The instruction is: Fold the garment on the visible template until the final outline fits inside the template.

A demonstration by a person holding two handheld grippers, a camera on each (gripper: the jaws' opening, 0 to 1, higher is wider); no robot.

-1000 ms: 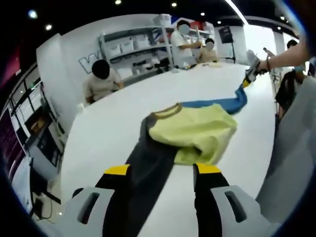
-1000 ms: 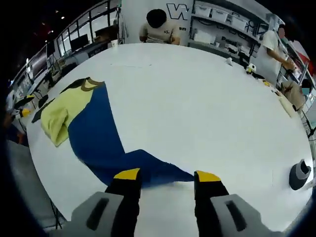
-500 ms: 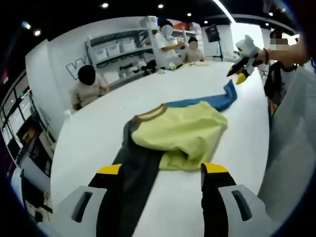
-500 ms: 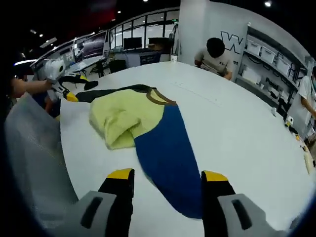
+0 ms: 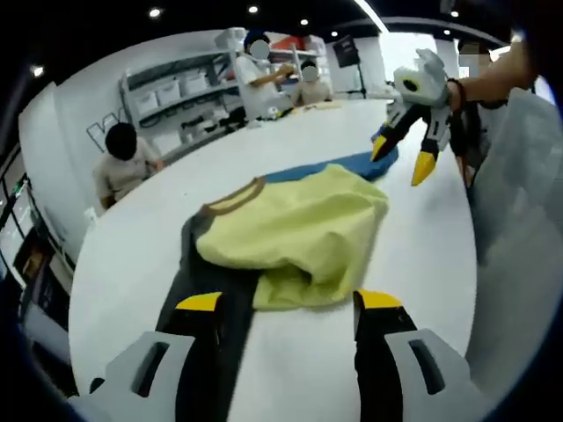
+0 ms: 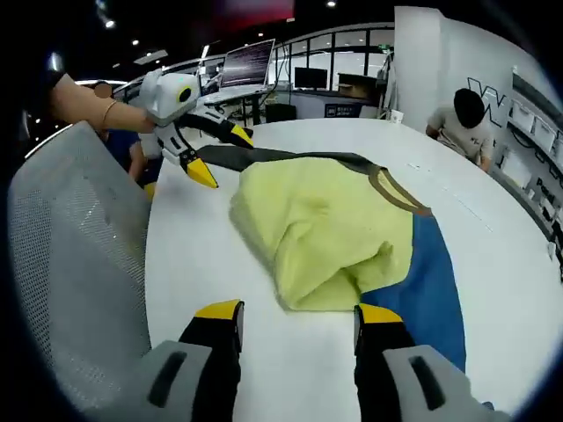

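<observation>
The garment (image 5: 295, 233) lies in the middle of the big white table (image 5: 149, 237), a shirt with a yellow-green body bunched up in soft folds, a brown neckband, one dark grey sleeve and one blue sleeve (image 6: 431, 281) laid flat out from it on opposite sides. In the left gripper view the left gripper (image 5: 280, 308) hangs just above the yellow hem, jaws spread wide and holding nothing, the grey sleeve passing under its left jaw. The right gripper (image 5: 407, 151) is raised over the blue sleeve's end, jaws apart and empty, held by a person's hand (image 5: 479, 83). In the right gripper view the left gripper (image 6: 215, 149) hovers over the grey sleeve.
</observation>
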